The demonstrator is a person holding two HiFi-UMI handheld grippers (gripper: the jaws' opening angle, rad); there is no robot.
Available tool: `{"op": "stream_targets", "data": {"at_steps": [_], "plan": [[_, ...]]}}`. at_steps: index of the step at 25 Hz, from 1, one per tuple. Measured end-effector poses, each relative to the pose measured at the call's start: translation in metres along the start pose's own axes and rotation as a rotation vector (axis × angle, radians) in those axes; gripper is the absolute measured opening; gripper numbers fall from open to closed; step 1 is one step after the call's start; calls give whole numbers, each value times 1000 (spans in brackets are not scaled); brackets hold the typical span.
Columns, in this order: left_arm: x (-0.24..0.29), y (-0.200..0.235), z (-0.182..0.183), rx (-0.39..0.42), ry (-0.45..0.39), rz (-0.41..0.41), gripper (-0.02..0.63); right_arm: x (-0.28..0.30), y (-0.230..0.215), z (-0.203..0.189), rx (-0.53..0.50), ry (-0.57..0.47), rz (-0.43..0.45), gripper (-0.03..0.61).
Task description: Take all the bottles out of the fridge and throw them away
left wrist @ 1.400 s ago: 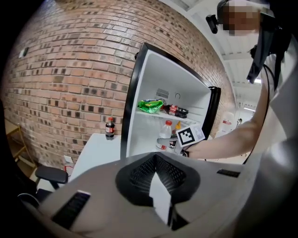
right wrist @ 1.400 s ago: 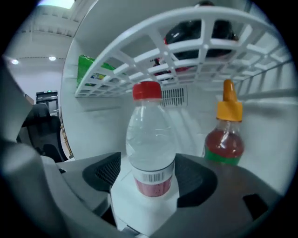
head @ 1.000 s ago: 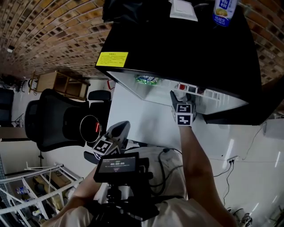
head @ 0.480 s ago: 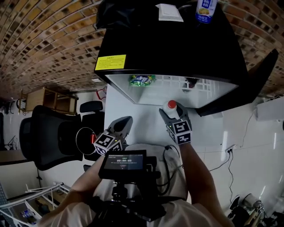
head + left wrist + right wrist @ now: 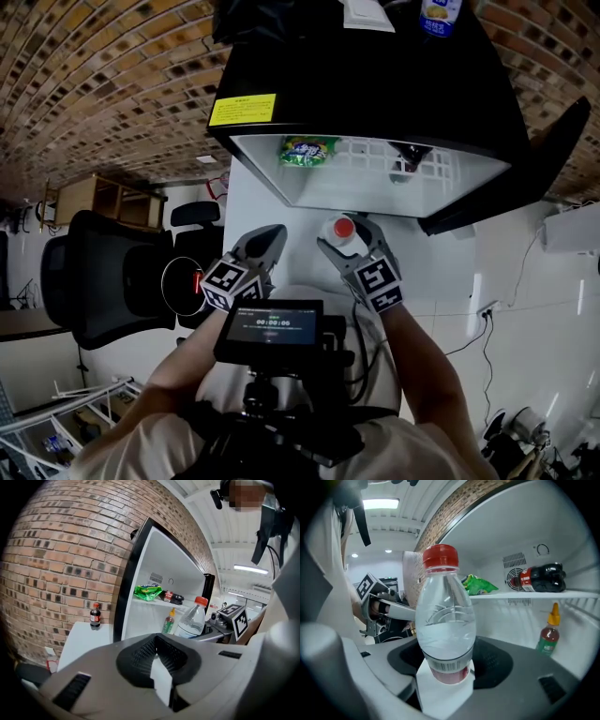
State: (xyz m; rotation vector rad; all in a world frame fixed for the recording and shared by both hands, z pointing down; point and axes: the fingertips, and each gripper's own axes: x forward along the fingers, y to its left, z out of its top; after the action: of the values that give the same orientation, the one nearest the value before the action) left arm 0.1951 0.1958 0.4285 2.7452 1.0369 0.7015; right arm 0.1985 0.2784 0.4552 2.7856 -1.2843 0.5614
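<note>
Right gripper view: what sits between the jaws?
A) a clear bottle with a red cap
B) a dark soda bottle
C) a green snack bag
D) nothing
A: the right gripper is closed on the clear red-capped bottle, while the dark soda bottle lies on the fridge shelf.

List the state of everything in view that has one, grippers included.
Black fridge: door open.
Right gripper: shut on the clear plastic bottle with a red cap.
That bottle: upright, capped.
Left gripper: shut, empty.
Dark cola bottle on the fridge shelf: lying on its side.
Small sauce bottle with a yellow cap: standing upright in the fridge.
Small dark cola bottle outside the fridge: upright, capped.
</note>
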Motion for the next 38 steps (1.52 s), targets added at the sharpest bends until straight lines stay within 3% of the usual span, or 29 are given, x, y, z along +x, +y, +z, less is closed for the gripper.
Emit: {"op": "stream_targets", "data": {"at_steps": [8, 17, 28, 38], "plan": [[-6, 9, -13, -9, -28, 59, 0, 8, 21, 10, -30, -4, 99, 290], [-50, 33, -33, -83, -62, 277, 0, 31, 52, 17, -67, -10, 299, 290], [-148, 96, -59, -221, -166, 489, 0, 109, 132, 41, -161, 23, 480, 290], [-244, 141, -116, -396, -246, 703, 0, 198, 230, 46, -275, 117, 693, 290]]}}
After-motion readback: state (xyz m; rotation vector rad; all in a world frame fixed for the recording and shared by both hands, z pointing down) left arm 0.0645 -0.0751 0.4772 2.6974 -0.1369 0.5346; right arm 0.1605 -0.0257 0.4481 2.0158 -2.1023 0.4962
